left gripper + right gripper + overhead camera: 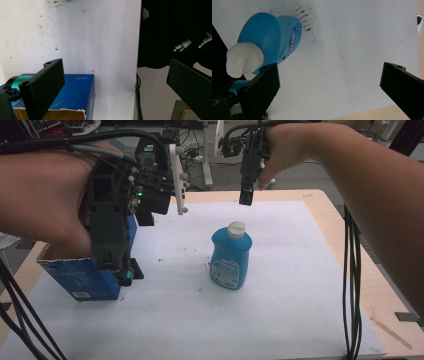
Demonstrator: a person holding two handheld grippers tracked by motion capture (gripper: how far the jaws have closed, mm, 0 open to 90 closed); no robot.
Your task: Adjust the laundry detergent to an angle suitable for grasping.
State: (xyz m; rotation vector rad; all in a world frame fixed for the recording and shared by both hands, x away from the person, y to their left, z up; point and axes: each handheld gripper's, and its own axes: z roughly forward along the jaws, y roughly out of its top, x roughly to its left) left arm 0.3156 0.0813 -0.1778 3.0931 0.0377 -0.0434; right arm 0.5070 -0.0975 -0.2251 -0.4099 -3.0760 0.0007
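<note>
Two hand-held grippers are hanging wide open, gripping nothing. I'm hovering the right hand-held gripper [246,197] above and behind the blue bottle [230,257], standing upright mid-worktop [300,320], probably for a cap grab; left hand-held gripper [117,265] is hovering over the open blue box [82,277], well left of the bottle.

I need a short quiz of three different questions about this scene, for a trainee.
1. True or false: the bottle stands upright.
2. What colour is its cap?
3. Which tongs are above the box: A) left tongs B) right tongs

Key: 1 true. 2 white. 3 A; both tongs are open and hold nothing.
</note>
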